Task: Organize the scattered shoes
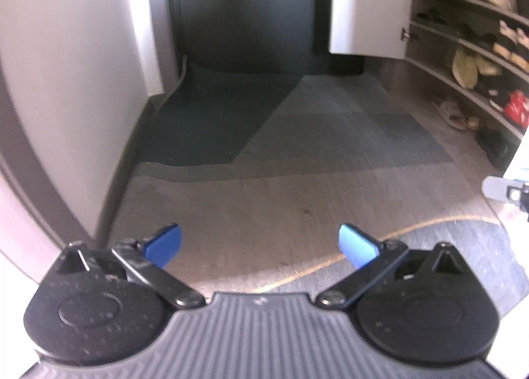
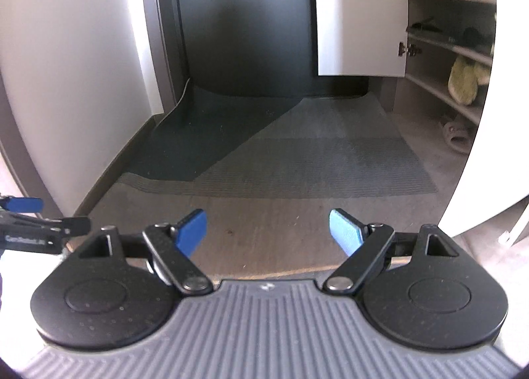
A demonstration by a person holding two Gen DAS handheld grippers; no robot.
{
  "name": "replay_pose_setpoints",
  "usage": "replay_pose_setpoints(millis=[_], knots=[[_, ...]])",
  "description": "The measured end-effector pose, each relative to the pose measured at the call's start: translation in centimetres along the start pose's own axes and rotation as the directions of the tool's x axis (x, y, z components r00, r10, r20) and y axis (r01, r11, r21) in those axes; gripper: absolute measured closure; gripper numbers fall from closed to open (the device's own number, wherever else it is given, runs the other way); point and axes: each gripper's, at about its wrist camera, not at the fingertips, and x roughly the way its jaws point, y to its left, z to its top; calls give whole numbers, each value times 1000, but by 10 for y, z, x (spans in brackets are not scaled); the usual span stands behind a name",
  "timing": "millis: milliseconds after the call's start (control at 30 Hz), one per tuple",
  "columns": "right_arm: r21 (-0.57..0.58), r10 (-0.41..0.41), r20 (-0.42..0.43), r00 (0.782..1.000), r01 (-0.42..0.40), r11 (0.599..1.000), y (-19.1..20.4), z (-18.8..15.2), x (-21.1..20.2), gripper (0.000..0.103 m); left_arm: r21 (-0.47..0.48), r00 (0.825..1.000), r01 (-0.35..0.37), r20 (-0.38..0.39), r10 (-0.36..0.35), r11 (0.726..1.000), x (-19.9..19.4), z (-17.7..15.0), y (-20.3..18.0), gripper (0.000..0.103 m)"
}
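Both claws hang wide open, gripping nothing: left claw [image 1: 261,245] and right claw [image 2: 267,230] above bare floor [image 2: 264,223], short of the grey mat [image 2: 297,161]. Right of the mat, shoes [image 1: 453,113] lie by the shelves [image 1: 463,45]. No lettering legible.

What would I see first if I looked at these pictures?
You would first see the blue fingers of the right gripper, spread open low in front with nothing between them. Beyond them a grey doormat lies before a dark door. To the right an open shoe cabinet holds rows of pale shoes, with a red item low down and a light sandal loose on the floor.
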Motion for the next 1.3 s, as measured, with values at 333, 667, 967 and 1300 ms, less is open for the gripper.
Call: replay_pose_setpoints(millis=[333,667,967,1300], knots=[[24,-61,-42,997,62,998,-1,-53,-26,19,16,1000,-3,18,3,1000,-40,-39,5,0],[46,-72,-1,997,72,996,17,-21,-117,19,-74,994,-60,86,67,995,-148,-21,20,0],[7,-28,34,999,28,1000,25,-16,-132,19,-70,994,-66,80,72,995,-143,-13,7,0],[41,-28,20,999,28,999,11,-26,-125,19,-70,995,-68,63,73,995,-122,-12,-5,0]])
